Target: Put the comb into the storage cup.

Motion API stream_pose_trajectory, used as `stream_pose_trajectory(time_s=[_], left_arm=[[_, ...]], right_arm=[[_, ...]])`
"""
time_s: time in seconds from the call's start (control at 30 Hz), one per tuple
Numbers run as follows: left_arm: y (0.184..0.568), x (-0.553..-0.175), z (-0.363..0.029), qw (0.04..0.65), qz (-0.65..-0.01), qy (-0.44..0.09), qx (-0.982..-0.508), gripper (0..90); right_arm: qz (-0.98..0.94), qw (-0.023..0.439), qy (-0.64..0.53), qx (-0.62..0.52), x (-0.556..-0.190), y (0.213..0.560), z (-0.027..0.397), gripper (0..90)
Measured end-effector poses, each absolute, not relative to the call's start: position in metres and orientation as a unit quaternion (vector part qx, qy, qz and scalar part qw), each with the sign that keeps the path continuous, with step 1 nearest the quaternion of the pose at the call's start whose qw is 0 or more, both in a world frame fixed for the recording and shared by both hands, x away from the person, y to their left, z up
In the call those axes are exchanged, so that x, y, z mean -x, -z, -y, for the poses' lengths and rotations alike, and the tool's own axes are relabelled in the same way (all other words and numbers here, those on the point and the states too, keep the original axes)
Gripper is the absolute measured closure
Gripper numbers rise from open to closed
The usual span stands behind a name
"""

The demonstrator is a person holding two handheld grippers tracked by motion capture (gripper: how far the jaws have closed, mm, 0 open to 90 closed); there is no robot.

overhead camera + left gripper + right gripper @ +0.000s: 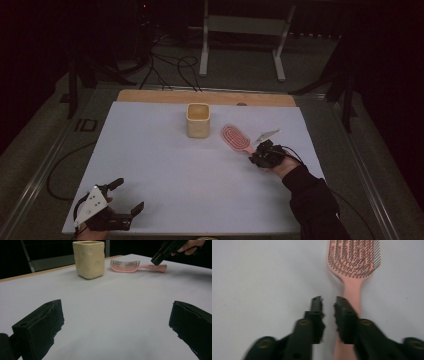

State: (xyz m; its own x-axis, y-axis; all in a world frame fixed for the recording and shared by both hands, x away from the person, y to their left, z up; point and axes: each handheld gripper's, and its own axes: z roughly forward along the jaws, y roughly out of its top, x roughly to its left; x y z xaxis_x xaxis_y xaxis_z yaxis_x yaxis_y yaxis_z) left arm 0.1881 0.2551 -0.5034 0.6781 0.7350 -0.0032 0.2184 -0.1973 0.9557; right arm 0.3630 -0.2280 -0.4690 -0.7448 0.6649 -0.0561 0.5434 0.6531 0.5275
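right gripper view | right hand-held gripper [328, 302] nearly closed, over pink hairbrush [353, 262] handle | left hand-held gripper [127, 195] released

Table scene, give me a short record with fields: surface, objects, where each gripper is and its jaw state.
surface: white sheet over a wooden table
cup: yellow cup, upright, far centre
hairbrush: pink hairbrush, bristles up, right of the cup
left gripper: left gripper, near left corner, jaws wide apart, empty
right gripper: right gripper, over the brush handle, jaws nearly closed, not gripping it
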Motion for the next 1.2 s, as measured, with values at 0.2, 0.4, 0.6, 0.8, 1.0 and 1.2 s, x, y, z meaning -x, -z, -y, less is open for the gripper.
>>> stream_pose_trajectory(time_s=[0.2,0.4,0.6,0.8,1.0,1.2], left_arm=[[0.503,-0.188,-0.255,0.545,-0.324,-0.237,-0.736,0.4],[0.503,-0.188,-0.255,0.544,-0.323,-0.238,-0.737,0.4],[0.504,-0.188,-0.255,0.542,-0.323,-0.238,-0.738,0.4],[0.504,-0.188,-0.255,0.543,-0.324,-0.237,-0.738,0.4],[0.504,-0.188,-0.255,0.543,-0.325,-0.236,-0.738,0.4],[0.504,-0.189,-0.255,0.544,-0.324,-0.235,-0.737,0.4]], right_arm=[[-0.904,0.110,-0.241,-0.334,-0.366,0.461,0.229,53.6],[-0.904,0.103,-0.235,-0.343,-0.371,0.459,0.230,31.1],[-0.904,0.101,-0.224,-0.350,-0.375,0.458,0.230,12.9],[-0.907,0.084,-0.216,-0.351,-0.382,0.454,0.230,7.9],[-0.908,0.087,-0.198,-0.359,-0.389,0.450,0.230,8.0],[-0.907,0.091,-0.185,-0.367,-0.397,0.447,0.229,8.0]])
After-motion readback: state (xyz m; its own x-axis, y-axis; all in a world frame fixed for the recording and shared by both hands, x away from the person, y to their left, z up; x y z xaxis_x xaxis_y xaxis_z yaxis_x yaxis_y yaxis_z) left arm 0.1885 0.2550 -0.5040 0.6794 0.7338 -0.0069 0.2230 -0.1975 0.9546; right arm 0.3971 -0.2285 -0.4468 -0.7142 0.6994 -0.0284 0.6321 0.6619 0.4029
